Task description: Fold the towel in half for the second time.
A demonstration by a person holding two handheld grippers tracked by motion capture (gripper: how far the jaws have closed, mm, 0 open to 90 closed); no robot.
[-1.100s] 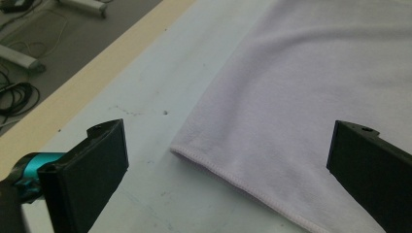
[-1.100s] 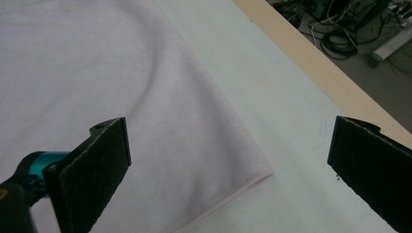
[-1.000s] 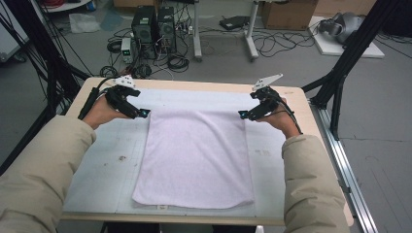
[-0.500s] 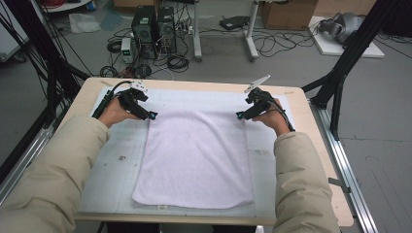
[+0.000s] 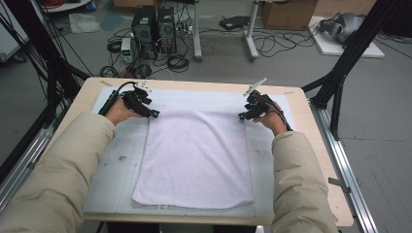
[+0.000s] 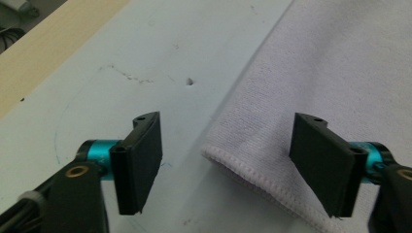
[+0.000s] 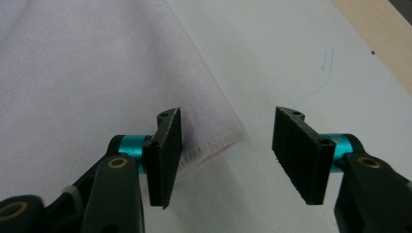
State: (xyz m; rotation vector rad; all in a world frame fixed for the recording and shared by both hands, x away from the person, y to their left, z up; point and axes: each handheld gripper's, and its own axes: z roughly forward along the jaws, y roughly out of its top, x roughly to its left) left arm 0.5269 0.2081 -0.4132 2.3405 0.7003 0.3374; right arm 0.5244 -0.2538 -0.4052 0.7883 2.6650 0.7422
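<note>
A pale lilac towel (image 5: 194,155) lies flat on a light mat (image 5: 116,170). My left gripper (image 5: 154,115) is at the towel's far left corner and my right gripper (image 5: 241,116) at its far right corner, both low over the mat. In the left gripper view the hemmed corner (image 6: 252,170) lies between the open jaws of the left gripper (image 6: 233,170), which have just been closing. In the right gripper view the right gripper (image 7: 226,155) has the other corner (image 7: 214,141) between its jaws, also just closing. On both, the pads stand off the cloth.
The mat covers a wooden table (image 5: 316,145). Black frame poles stand at the left (image 5: 53,73) and right (image 5: 345,63). Computer towers (image 5: 153,26) and cables lie on the floor beyond the far edge. Bare mat borders the towel on both sides.
Both hands have sunk slightly toward the towel's far corners, and both pairs of jaws stand narrower than before. The towel has not moved.
</note>
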